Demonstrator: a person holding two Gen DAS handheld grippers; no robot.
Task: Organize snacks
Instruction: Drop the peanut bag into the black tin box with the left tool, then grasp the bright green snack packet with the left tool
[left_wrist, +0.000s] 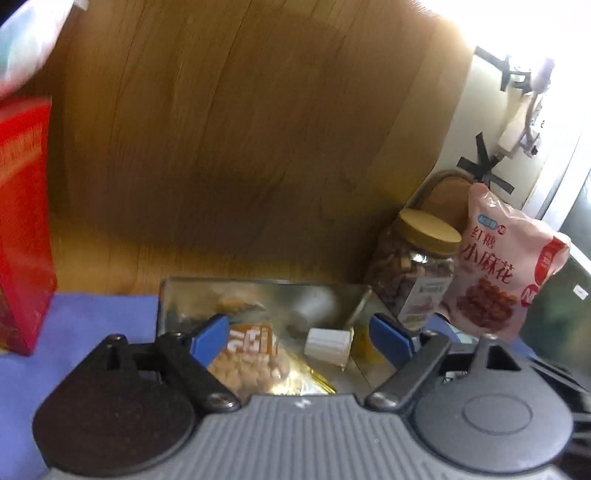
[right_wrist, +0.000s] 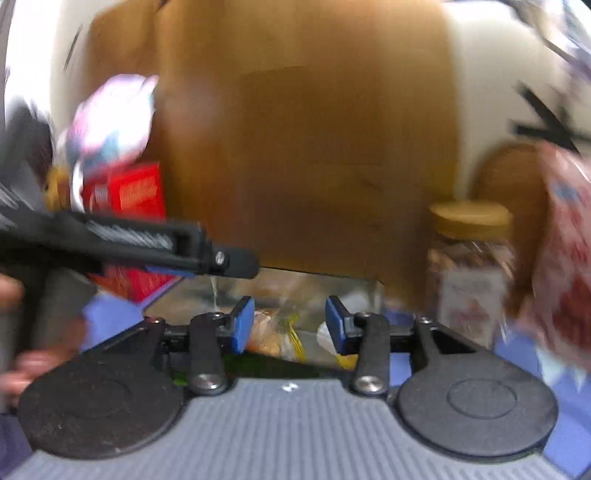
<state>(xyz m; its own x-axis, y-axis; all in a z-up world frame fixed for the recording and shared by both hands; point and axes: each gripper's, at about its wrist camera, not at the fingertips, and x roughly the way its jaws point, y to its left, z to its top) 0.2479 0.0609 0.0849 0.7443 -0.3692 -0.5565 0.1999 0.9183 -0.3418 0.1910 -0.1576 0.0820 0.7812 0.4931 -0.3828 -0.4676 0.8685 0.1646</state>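
My left gripper (left_wrist: 301, 338) is open and empty above a clear bin (left_wrist: 177, 295) on the blue cloth. In the bin lie a clear bag of pale snacks (left_wrist: 251, 354) and a small white cup (left_wrist: 327, 343). My right gripper (right_wrist: 290, 325) is open and empty over the same bin (right_wrist: 177, 295), which holds an orange-yellow snack bag (right_wrist: 273, 338). The left gripper's black body (right_wrist: 129, 240) crosses the right wrist view at left. A jar of brown snacks with a tan lid (left_wrist: 417, 273) and a pink snack bag (left_wrist: 498, 269) stand to the right.
A red box (left_wrist: 22, 229) stands at left on the blue cloth (left_wrist: 92, 321); it also shows in the right wrist view (right_wrist: 136, 195) under a white-pink bag (right_wrist: 110, 114). A wooden panel (left_wrist: 240, 129) rises behind the bin. The jar (right_wrist: 469, 266) and pink bag (right_wrist: 569, 258) are blurred.
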